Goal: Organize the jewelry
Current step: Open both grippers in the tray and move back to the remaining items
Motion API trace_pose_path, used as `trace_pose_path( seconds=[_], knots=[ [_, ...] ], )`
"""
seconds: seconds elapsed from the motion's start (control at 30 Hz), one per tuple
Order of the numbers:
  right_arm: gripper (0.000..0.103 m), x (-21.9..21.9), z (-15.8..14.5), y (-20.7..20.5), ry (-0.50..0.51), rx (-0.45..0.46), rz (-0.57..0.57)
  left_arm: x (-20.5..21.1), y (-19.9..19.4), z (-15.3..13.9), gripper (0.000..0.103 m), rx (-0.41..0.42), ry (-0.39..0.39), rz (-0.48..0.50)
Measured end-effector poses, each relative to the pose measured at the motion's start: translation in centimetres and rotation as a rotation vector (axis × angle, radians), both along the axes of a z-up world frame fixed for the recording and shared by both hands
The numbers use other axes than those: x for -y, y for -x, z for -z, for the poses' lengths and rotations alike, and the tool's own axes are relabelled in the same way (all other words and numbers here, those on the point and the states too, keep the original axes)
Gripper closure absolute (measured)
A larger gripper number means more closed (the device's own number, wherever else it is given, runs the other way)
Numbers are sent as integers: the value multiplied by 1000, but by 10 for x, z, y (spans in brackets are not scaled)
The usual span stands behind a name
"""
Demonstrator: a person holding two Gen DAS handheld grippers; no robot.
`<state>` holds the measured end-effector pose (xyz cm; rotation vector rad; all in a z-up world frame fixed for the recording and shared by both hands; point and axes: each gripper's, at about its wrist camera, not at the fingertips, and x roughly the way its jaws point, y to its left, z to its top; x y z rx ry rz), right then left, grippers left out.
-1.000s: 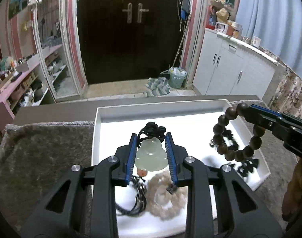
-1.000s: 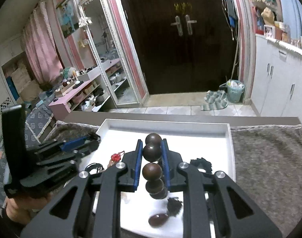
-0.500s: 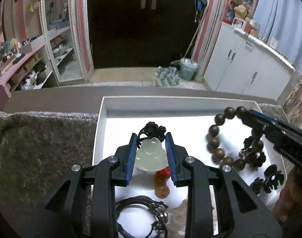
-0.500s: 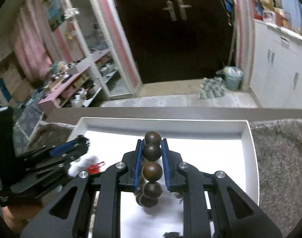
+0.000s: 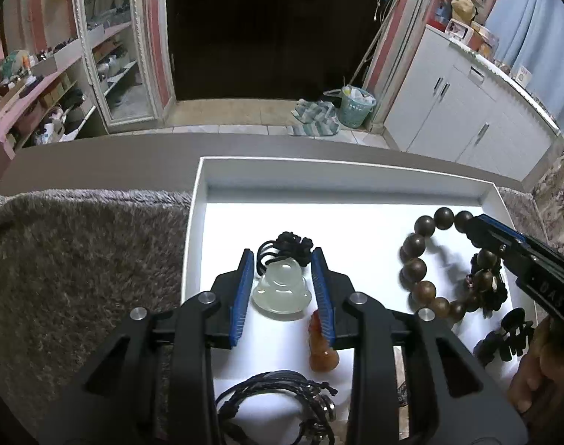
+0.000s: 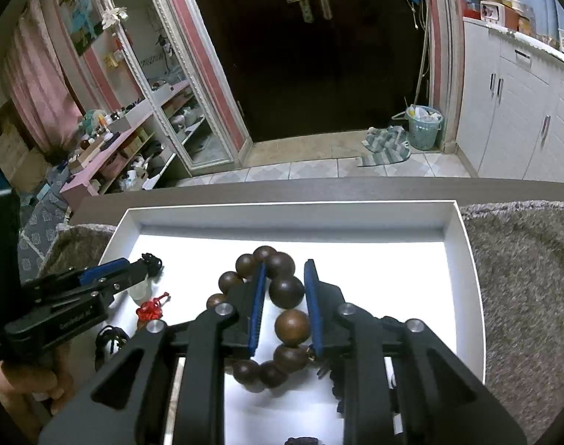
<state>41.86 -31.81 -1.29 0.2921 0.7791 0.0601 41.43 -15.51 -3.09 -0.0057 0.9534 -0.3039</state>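
Note:
A white tray [image 5: 196, 230] lies on a grey fuzzy mat. My left gripper [image 5: 282, 259] has widened around a pale jade pendant [image 5: 282, 291] with a black knotted cord; the pendant rests on the tray floor, with a gap at the right pad. An orange gourd charm [image 5: 320, 348] lies beside it. My right gripper [image 6: 284, 270] stands open around a brown wooden bead bracelet [image 6: 285, 291], which lies in the tray; the bracelet [image 5: 415, 270] and the right gripper [image 5: 478, 228] show at the right in the left wrist view. The left gripper [image 6: 148, 263] shows in the right wrist view.
Black braided cords [image 5: 282, 400] lie at the tray's near edge. Dark bead strings and black clips [image 5: 504, 333] lie at the tray's right side. A red knot [image 6: 150, 306] lies near the left gripper. The grey mat [image 5: 78, 259] surrounds the tray.
Both grippers moved down and forward into the tray. The right jaws opened and the bracelet now lies on the tray. The left jaws widened around the pendant.

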Motion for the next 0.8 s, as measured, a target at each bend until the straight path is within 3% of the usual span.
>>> trace_pose_path(
  seconds=[0.07, 0.17, 0.27, 0.37, 0.43, 0.5, 0.57, 0.63, 0.7, 0.8],
  knots=[
    [68, 2, -6, 4, 1, 19, 7, -4, 5, -5, 64, 21, 10, -6],
    [67, 4, -23, 12, 14, 45, 19, -15, 16, -22, 63, 54, 32, 9],
    [67, 1, -49, 29, 92, 67, -11, -27, 31, -56, 55, 112, 39, 11],
    [67, 5, -77, 74, 137, 125, -28, -47, 61, -93, 47, 208, -2, 1],
    [67, 8, -84, 115, 160, 163, -15, -70, 91, -112, 37, 277, -21, -18],
    [67, 9, -82, 153, 165, 180, -12, -98, 119, -120, 34, 315, -28, -37],
    [57, 11, -72, 188, 153, 197, 12, -128, 147, -119, 30, 340, -6, -78],
    [55, 14, -55, 225, 109, 221, 47, -159, 179, -111, 14, 371, -18, -143],
    [52, 14, -39, 251, 69, 224, 57, -187, 215, -93, 12, 384, -8, -196],
    [52, 11, -10, 275, 60, 161, 76, -211, 250, -65, 12, 358, 6, -240]
  ],
)
